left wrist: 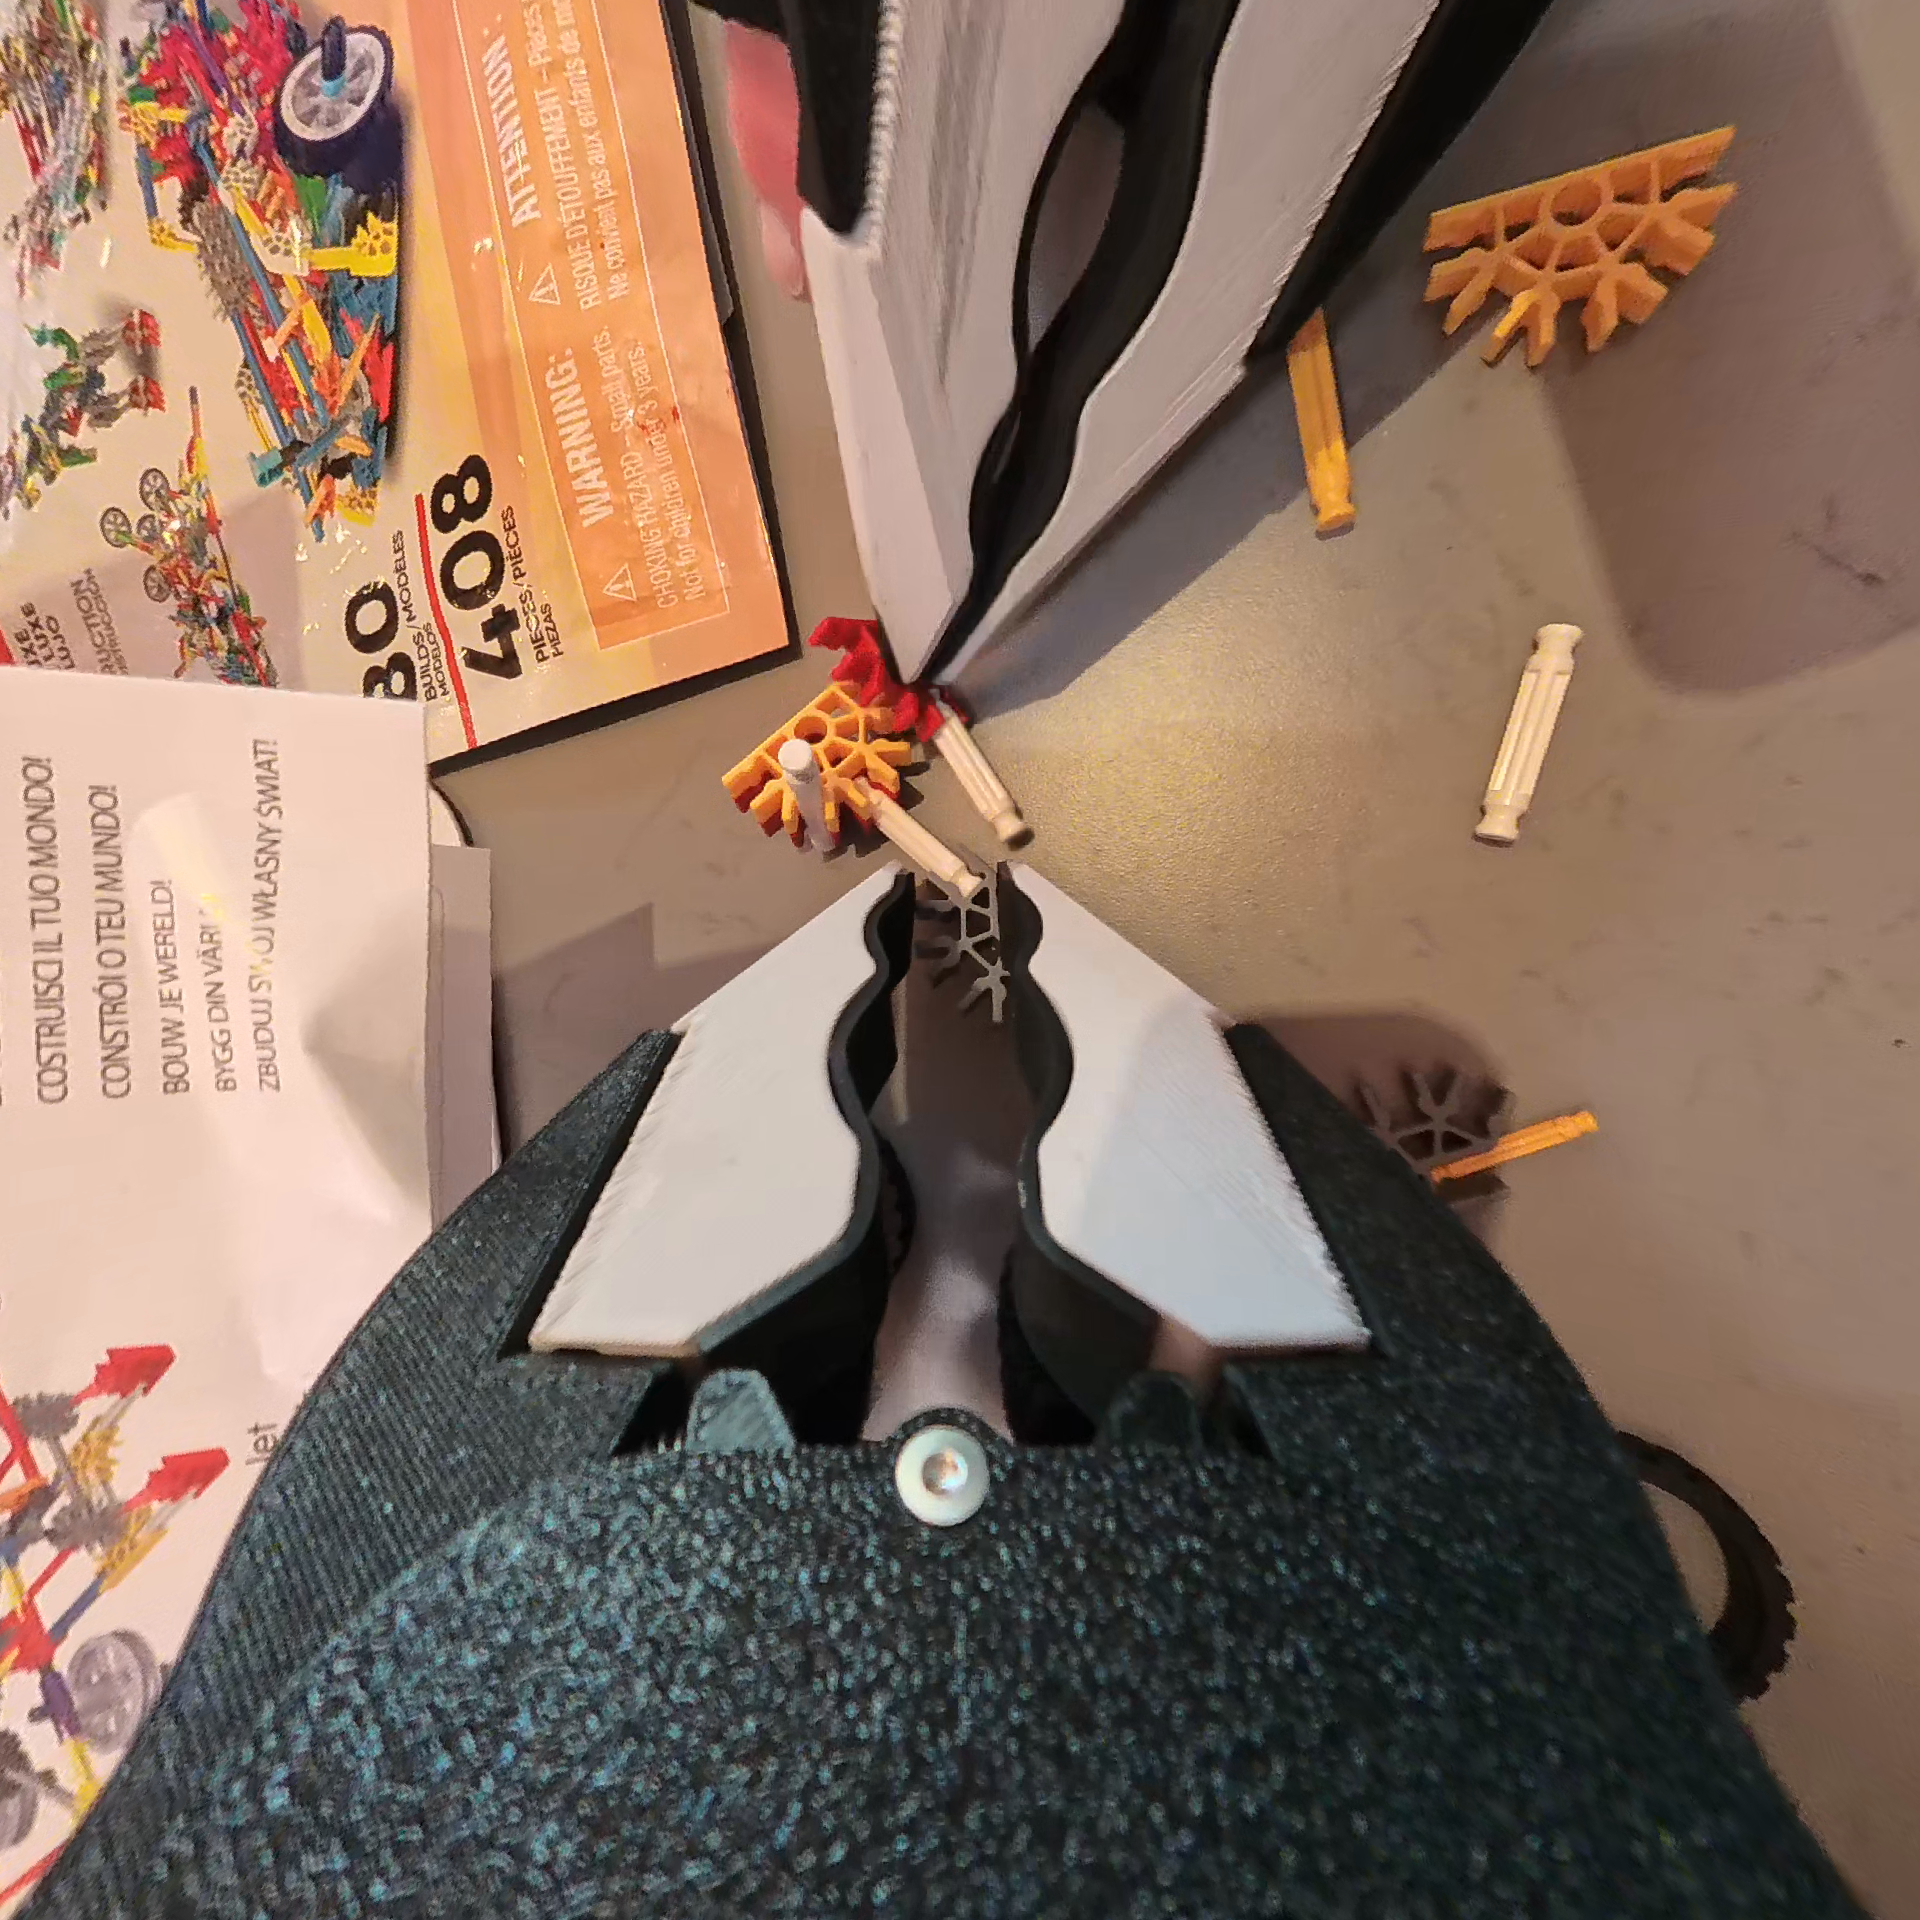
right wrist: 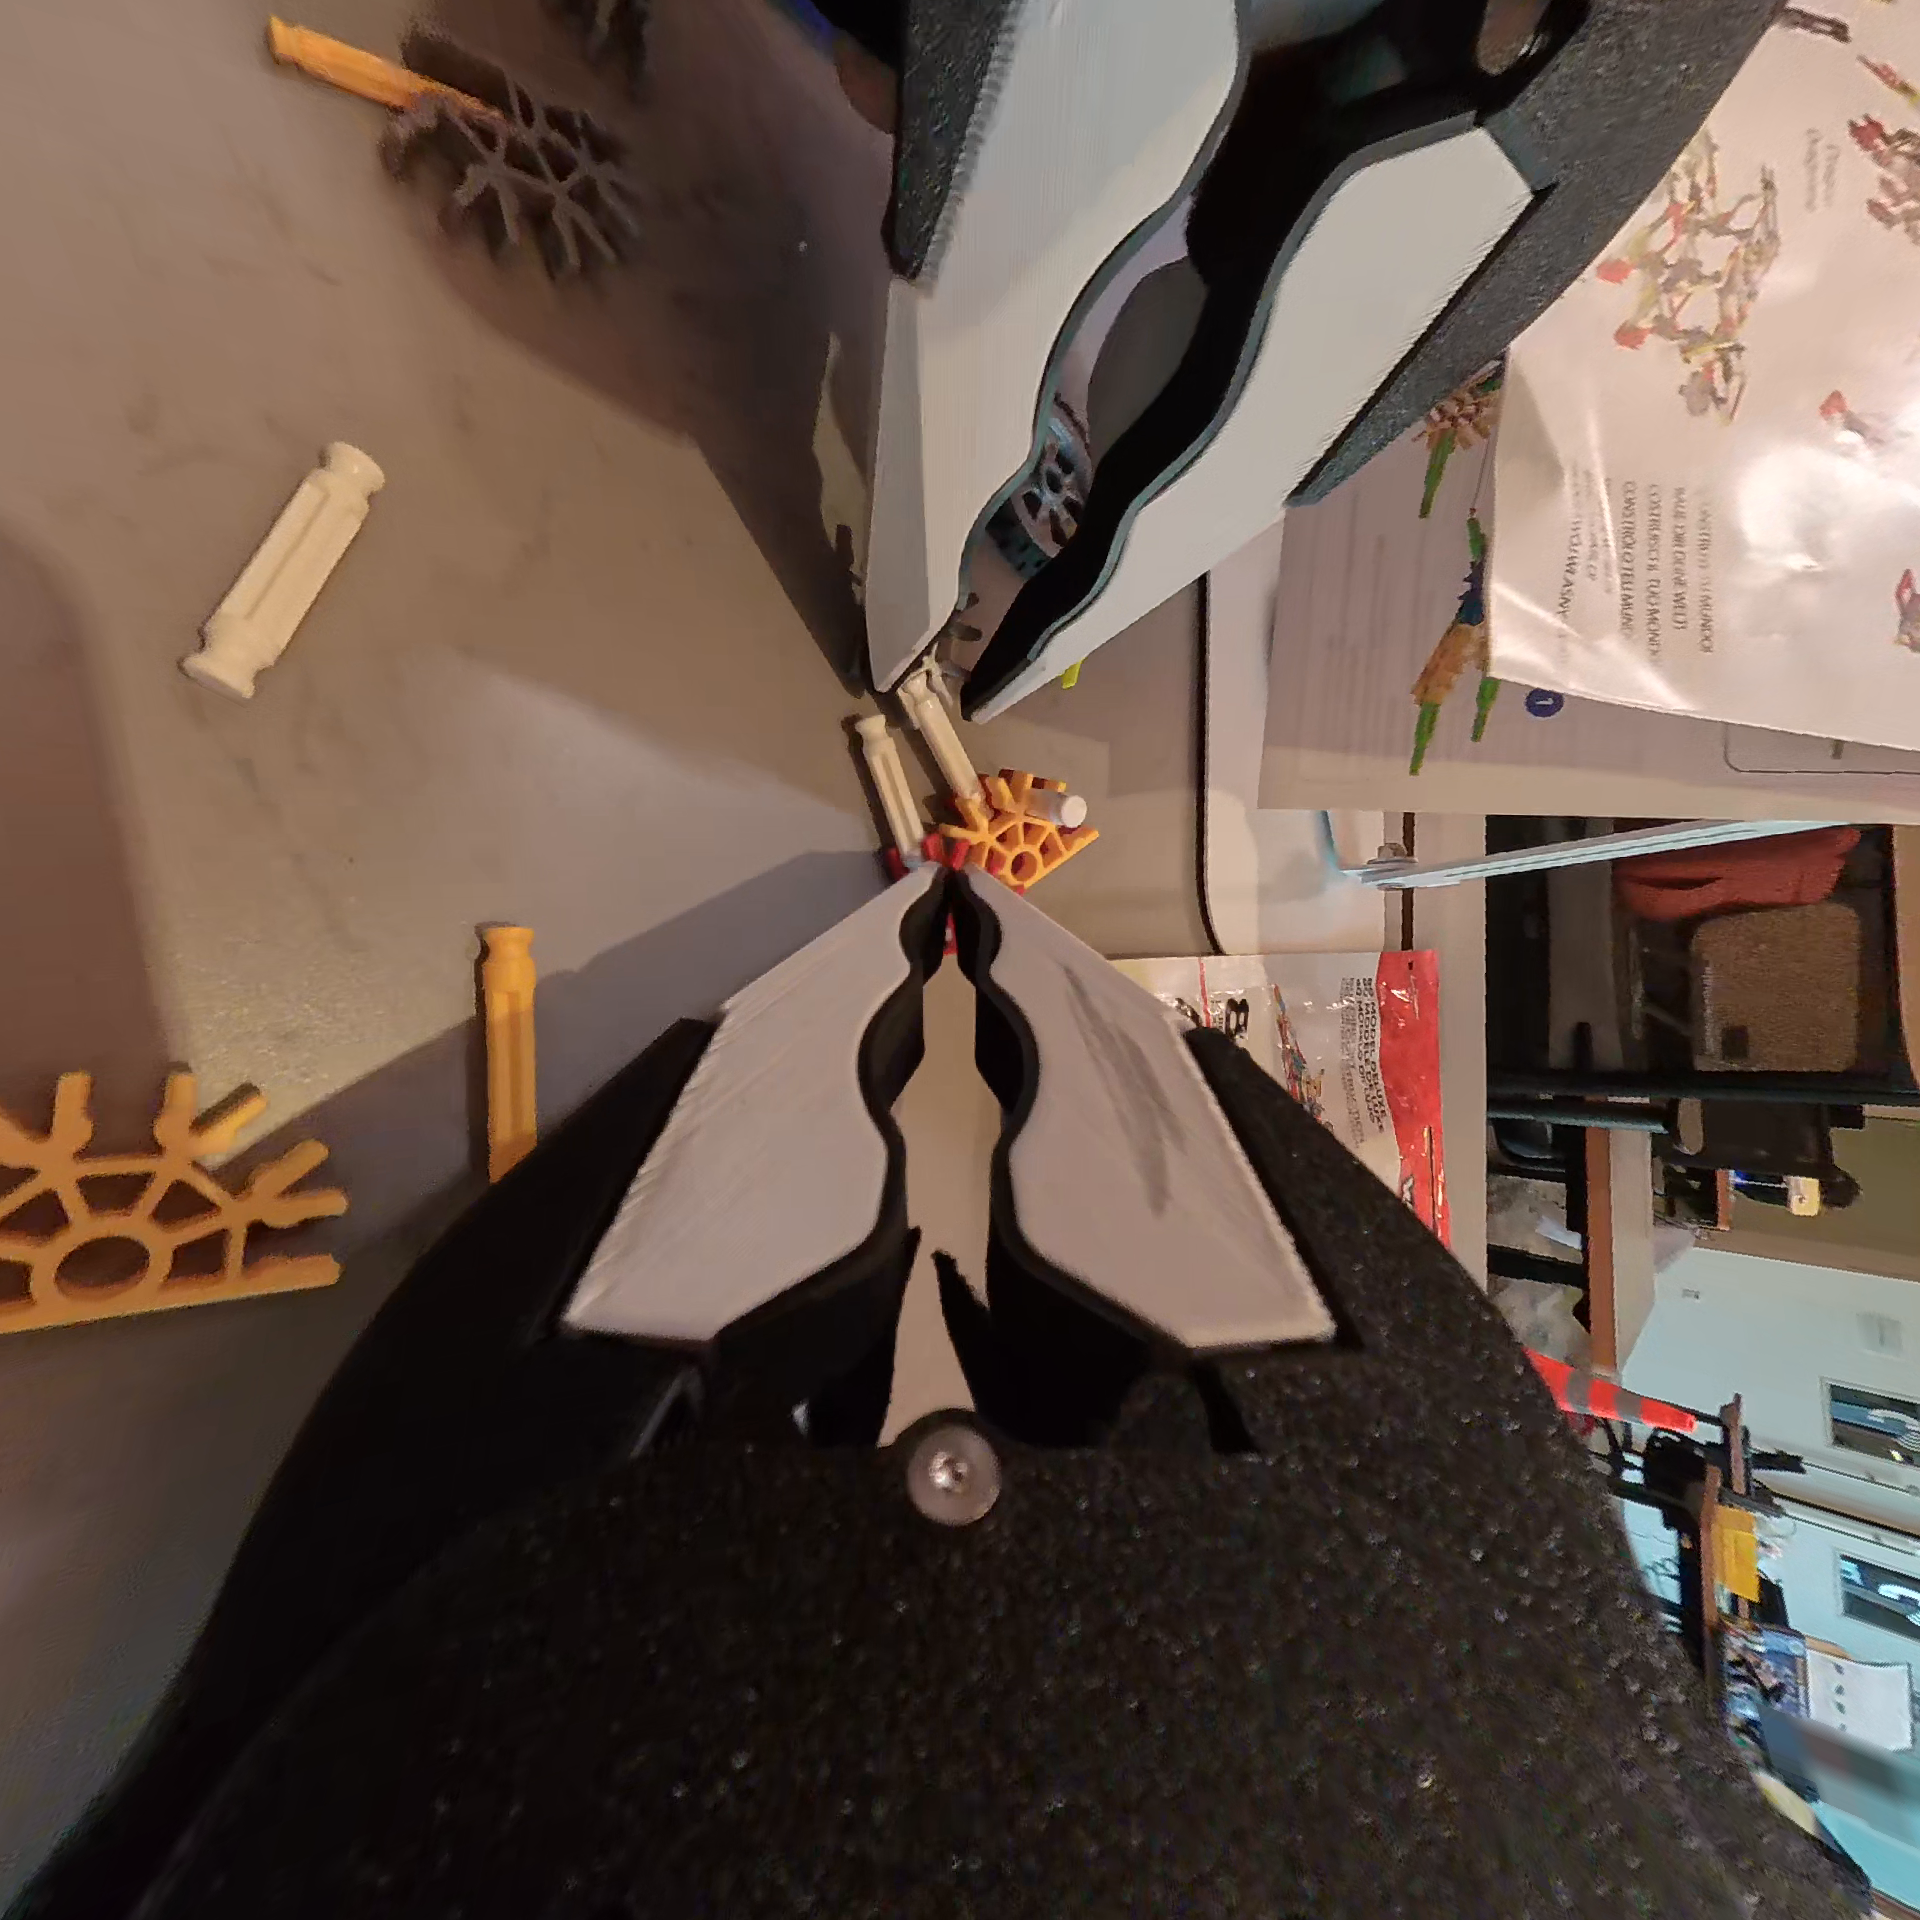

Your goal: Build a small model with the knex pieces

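A small assembly sits between the two grippers over the grey table [left wrist: 1299, 914]: a red connector [left wrist: 868, 649], a yellow connector [left wrist: 821, 764] and white rods [left wrist: 982, 779]. My left gripper [left wrist: 954, 881] is shut on a grey connector [left wrist: 971, 951] that has a white rod [left wrist: 925, 840] plugged into it. My right gripper [right wrist: 948, 875] is shut on the red connector [right wrist: 923, 857], next to the yellow connector [right wrist: 1023, 844]. In the right wrist view the left gripper [right wrist: 930, 698] comes in from the top, its tips at a white rod [right wrist: 940, 743]. In the left wrist view the right gripper [left wrist: 935, 686] comes in from the top.
Loose on the table are a white rod [left wrist: 1527, 727], a yellow rod [left wrist: 1320, 426], a large yellow connector [left wrist: 1579, 249] and a grey connector with an orange rod [left wrist: 1444, 1132]. A toy set box [left wrist: 582, 343] and a booklet [left wrist: 208, 935] lie on the left. A black tyre [left wrist: 1751, 1600] lies at the right. The grippers are tip to tip, or close to it.
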Action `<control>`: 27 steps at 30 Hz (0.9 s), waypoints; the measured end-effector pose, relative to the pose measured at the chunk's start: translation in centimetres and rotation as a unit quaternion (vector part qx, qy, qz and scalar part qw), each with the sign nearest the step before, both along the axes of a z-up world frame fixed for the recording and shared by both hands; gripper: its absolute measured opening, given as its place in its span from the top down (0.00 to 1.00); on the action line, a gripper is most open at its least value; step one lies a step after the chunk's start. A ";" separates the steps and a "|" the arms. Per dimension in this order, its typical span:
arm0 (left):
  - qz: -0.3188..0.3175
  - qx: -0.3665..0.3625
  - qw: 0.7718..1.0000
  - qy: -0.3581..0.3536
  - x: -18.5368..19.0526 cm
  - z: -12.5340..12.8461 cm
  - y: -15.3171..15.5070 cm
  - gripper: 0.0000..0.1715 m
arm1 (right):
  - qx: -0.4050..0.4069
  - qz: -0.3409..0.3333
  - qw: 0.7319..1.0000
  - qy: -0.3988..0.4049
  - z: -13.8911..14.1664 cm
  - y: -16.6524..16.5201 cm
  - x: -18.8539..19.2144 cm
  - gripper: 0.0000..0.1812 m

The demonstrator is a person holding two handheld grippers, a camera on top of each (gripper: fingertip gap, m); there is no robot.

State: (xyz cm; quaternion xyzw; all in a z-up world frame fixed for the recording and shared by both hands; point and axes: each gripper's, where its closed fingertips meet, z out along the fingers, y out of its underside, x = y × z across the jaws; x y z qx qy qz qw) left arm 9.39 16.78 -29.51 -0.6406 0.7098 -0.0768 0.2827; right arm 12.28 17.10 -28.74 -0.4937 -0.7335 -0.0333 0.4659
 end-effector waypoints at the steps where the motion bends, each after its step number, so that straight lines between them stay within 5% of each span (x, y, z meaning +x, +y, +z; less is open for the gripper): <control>1: 0.001 0.000 1.000 0.000 0.0 0.0 0.0 0.91 | -0.005 0.000 1.000 0.006 0.1 -0.1 -0.1 1.00; 14: 0.003 0.008 1.000 -0.010 0.0 0.5 0.0 0.91 | -0.076 -0.033 0.995 0.056 0.7 0.7 0.7 0.92; 27: 0.036 0.001 0.999 -0.002 -0.4 0.4 0.5 0.85 | -0.237 -0.066 0.966 0.074 -0.3 -0.2 1.2 0.87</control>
